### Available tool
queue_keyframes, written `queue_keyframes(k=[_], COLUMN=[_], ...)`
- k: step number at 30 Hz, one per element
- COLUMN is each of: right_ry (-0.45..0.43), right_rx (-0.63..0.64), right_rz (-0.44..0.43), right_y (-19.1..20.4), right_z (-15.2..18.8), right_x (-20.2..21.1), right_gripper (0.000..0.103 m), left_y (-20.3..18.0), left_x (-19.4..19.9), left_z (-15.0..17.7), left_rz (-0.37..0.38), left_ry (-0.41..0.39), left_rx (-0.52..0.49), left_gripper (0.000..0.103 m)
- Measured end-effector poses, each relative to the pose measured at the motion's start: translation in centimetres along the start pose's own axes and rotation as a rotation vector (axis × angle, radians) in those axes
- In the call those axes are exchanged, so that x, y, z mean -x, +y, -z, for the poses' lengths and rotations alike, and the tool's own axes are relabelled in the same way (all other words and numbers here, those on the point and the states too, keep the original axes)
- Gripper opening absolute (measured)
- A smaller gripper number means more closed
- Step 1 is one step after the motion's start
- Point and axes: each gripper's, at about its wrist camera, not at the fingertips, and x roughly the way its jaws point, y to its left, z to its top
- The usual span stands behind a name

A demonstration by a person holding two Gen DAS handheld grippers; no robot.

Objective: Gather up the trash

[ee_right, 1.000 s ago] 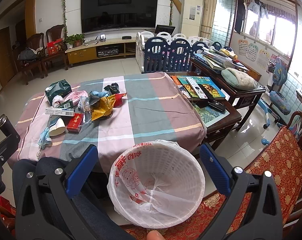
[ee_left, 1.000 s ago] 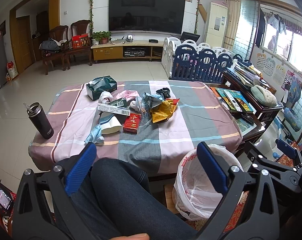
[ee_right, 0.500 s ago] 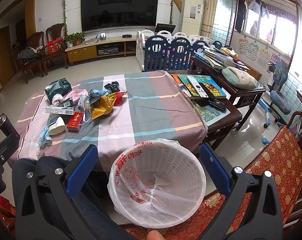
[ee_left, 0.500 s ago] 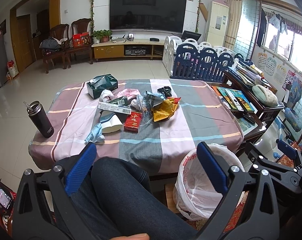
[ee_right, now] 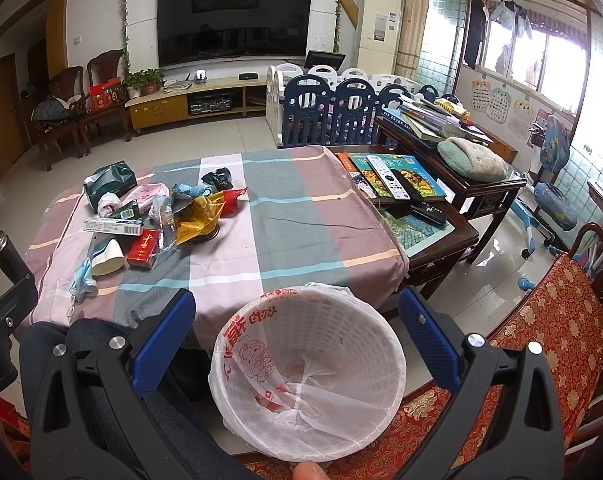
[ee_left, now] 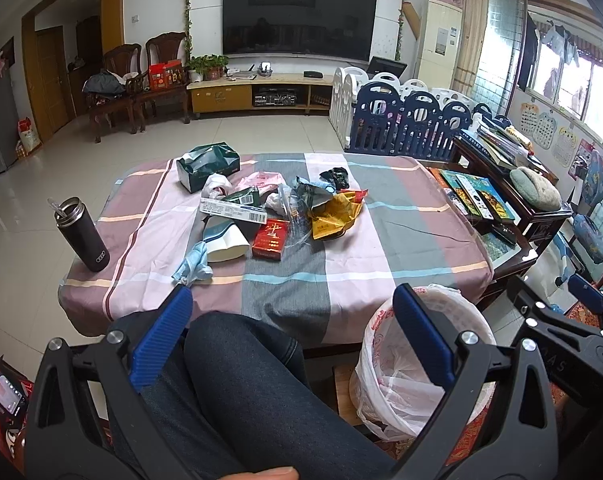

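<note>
1. While both grippers hang low over the person's lap, the left gripper [ee_left: 291,330] has its fingers wide apart and empty, a knee [ee_left: 241,344] between them.
2. Right gripper [ee_right: 295,336] likewise gapes, holding nothing; the lined bin [ee_right: 307,376] sits between its fingers, rim unobstructed.
3. Trash [ee_left: 269,208] lies heaped ahead of the left fingers, mid-table; a mask [ee_left: 191,266] lies nearest the near edge.
4. Ahead of the right fingers the cloth [ee_right: 301,236] is bare to the far edge.
5. A flask [ee_left: 83,234] stands at the table's left edge, apart from the heap.
6. Against the earlier frames, both views have shifted only slightly; fingers stay spread, nothing on the table has moved.
</note>
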Motion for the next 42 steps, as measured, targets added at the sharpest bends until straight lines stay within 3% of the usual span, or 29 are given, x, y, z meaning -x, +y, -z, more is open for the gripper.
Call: queue_keyframes(k=[4, 6, 8, 10, 12, 14, 16, 19, 20, 22, 26, 28, 33, 36, 37, 39, 40, 42], right_ry=[-0.059, -0.162, -0.210, -0.149, -0.061, -0.001, 0.088, 0.168, 0.181, 0.206, 0.306, 0.311, 0.440, 0.501, 0.505, 0.551, 0.568, 0.559], right_rx=[-0.009, -0.021, -0.022, 0.004, 0.040, 0.037, 0.043, 0.101, 0.123, 0.156, 0.203, 0.299, 0.445, 0.476, 0.482, 0.464, 0.432, 0.403], right_rz=[-0.017, -0.066, -0.133, -0.175, -0.202, -0.223, -0.284, -0.357, -0.373, -0.389, -0.515, -0.548, -0.605, -0.584, -0.570, -0.606, -0.641, -0.674], right_y=[-0.3, -0.1, 0.3, 1.5, 3.4, 5.4, 7.9, 13.2, 14.9, 18.5, 24.6, 28.6, 36.8, 39.4, 39.8, 39.2, 38.3, 36.6], right_z=[-0.7, -1.0, -1.1, -1.6, -1.7, -1.3, -0.9, -0.2, -0.2, -0.2, -0.2, 0.0, 1.4, 2.1, 2.4, 2.7, 2.6, 2.2], right_x=[0.3, 1.1, 0.5, -1.7, -5.0, -8.2, -11.4, -15.3, -16.2, -18.2, -20.3, -20.5, -22.9, -24.9, -25.4, -25.7, -25.6, -24.7], right_gripper=[0.100, 0.100, 0.100, 0.100, 0.100, 0.097, 0.074, 0.059, 0.059, 0.059, 0.059, 0.060, 0.067, 0.066, 0.046, 0.019, 0.013, 0.012], left_y=[0.6, 1.6, 3.4, 6.5, 9.9, 13.5, 17.0, 21.4, 22.8, 25.4, 29.0, 30.8, 32.1, 32.0, 31.9, 31.8, 31.9, 31.9], left_x=[-1.2, -2.2, -3.4, -4.9, -6.9, -8.9, -10.6, -13.8, -14.7, -15.8, -17.9, -18.5, -18.6, -17.9, -17.8, -17.8, -18.0, -19.1], left_z=[-0.2, -0.6, -1.1, -1.5, -1.7, -1.5, -1.1, -1.0, -1.1, -1.4, -2.1, -1.3, 0.0, -0.2, -0.3, -0.4, -0.5, -0.7], left_rz=[0.007, -0.001, -0.035, -0.107, -0.173, -0.184, -0.202, -0.218, -0.224, -0.232, -0.249, -0.251, -0.229, -0.212, -0.204, -0.186, -0.176, -0.152], left_ry=[-0.001, -0.031, -0.056, -0.077, -0.045, 0.002, 0.044, 0.122, 0.142, 0.149, 0.196, 0.205, 0.203, 0.168, 0.158, 0.148, 0.153, 0.197], left_rx=[-0.002, -0.003, 0.029, 0.078, 0.156, 0.254, 0.358, 0.494, 0.536, 0.608, 0.639, 0.690, 0.735, 0.734, 0.735, 0.737, 0.744, 0.768], left_gripper=[0.100, 0.100, 0.100, 0.100, 0.100, 0.099, 0.091, 0.070, 0.065, 0.065, 0.070, 0.072, 0.072, 0.073, 0.074, 0.074, 0.075, 0.075])
